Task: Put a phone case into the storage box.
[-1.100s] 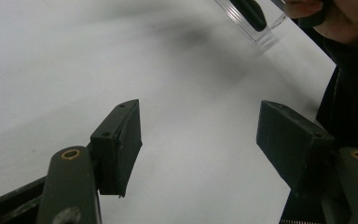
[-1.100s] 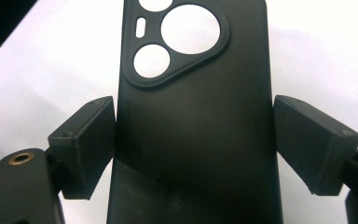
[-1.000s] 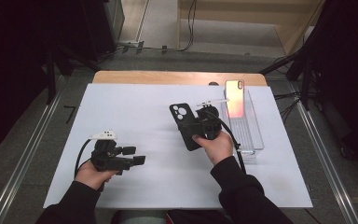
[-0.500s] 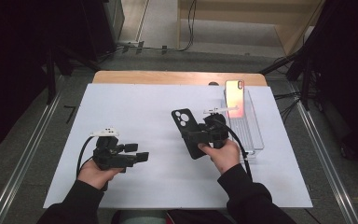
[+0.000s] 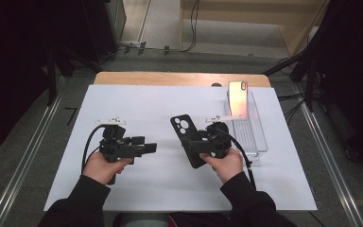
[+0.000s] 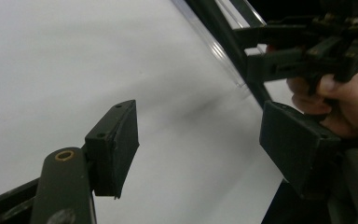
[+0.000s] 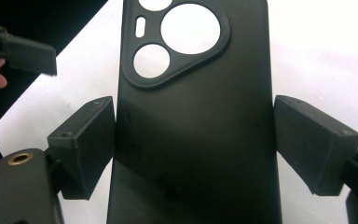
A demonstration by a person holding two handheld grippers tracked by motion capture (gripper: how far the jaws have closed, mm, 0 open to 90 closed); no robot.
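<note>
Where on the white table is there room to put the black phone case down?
The widest bare patch of the white table is the far left, beyond the left tool. There's also a strip between both tools, and the near right corner. It's crowded on the right, where the clear tray and the upright phone sit beside the right tool holding the black phone case.

Both forearms wear black long sleeves (image 5: 82, 201) that end at the wrists. Each hand grips a matte black device: the left gripper (image 5: 147, 147) and the right gripper (image 5: 187, 144) each carry a pale plate on top and trail 1 black cable (image 5: 89, 146) in a loop. Up close, the 2 jaws end in blocky rectangular black pads (image 6: 116, 144) with small screw holes, and brass-coloured bushings (image 7: 19, 158) sit in the rounded arm ends.
</note>
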